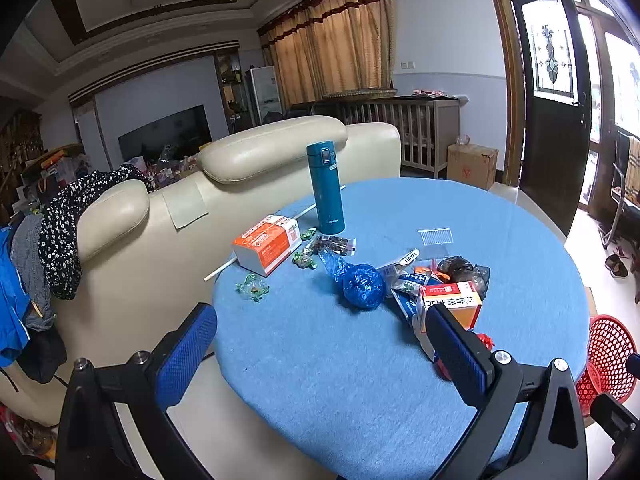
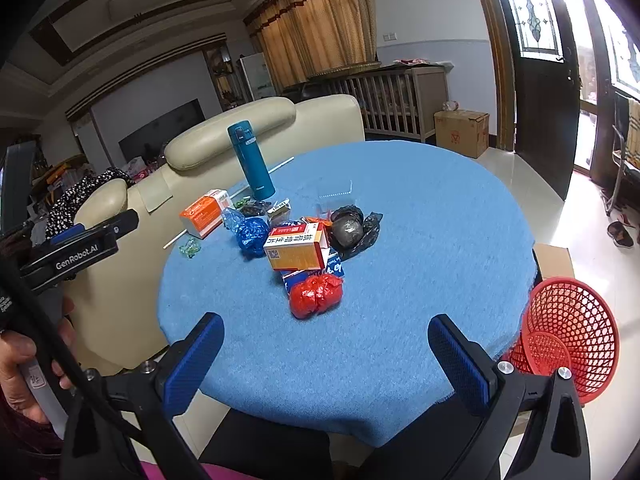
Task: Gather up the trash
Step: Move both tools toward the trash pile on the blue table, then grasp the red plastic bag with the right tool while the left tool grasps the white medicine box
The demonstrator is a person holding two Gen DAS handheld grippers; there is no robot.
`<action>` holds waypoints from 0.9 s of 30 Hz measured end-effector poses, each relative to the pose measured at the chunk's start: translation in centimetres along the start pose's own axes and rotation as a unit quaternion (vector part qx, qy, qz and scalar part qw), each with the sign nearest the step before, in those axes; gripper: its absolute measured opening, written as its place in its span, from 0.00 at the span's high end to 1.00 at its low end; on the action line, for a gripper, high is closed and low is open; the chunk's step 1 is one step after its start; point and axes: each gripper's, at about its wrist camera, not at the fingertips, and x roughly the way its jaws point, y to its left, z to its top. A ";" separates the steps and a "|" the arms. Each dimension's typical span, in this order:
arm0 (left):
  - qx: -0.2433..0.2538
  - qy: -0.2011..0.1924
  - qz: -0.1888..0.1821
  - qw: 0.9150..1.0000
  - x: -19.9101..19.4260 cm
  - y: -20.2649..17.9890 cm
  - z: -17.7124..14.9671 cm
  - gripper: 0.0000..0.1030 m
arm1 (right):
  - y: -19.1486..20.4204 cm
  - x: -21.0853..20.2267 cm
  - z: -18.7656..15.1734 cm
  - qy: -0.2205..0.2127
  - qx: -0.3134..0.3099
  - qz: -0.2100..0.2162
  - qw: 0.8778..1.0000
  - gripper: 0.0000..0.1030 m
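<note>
A round table with a blue cloth [image 1: 340,380] [image 2: 420,220] holds a heap of trash: a crumpled blue bag [image 1: 362,286] [image 2: 251,234], a red-and-yellow medicine box [image 1: 456,300] [image 2: 298,248], a red plastic wad [image 2: 316,295], a black bag [image 1: 464,270] [image 2: 352,228], an orange-and-white box [image 1: 266,244] [image 2: 204,212] and green candy wrappers [image 1: 252,288] [image 2: 190,247]. A red mesh basket [image 2: 568,332] [image 1: 608,356] stands beside the table on the right. My left gripper [image 1: 316,344] and right gripper [image 2: 326,354] are both open and empty, hovering over the table's near edge.
A teal thermos [image 1: 326,188] [image 2: 252,160] stands upright at the table's far side, with a white stick [image 1: 256,246] beside it. A cream sofa [image 1: 168,220] draped with clothes backs the table on the left. A cardboard box [image 1: 472,164] and a dark door [image 1: 556,112] lie beyond.
</note>
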 end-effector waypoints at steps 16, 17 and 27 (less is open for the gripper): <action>0.007 0.015 0.001 1.000 1.1 -0.2 -0.6 0.00 | -1.4 0.8 1.6 -0.005 0.021 -0.001 1.000 0.00; 0.008 0.016 0.002 1.000 1.2 -0.2 -0.6 0.00 | -1.5 0.9 1.8 -0.003 0.024 0.001 1.000 0.00; 0.012 0.023 0.004 1.000 1.7 -0.2 -1.0 0.00 | -1.4 3.2 3.6 0.022 0.037 0.012 0.999 0.00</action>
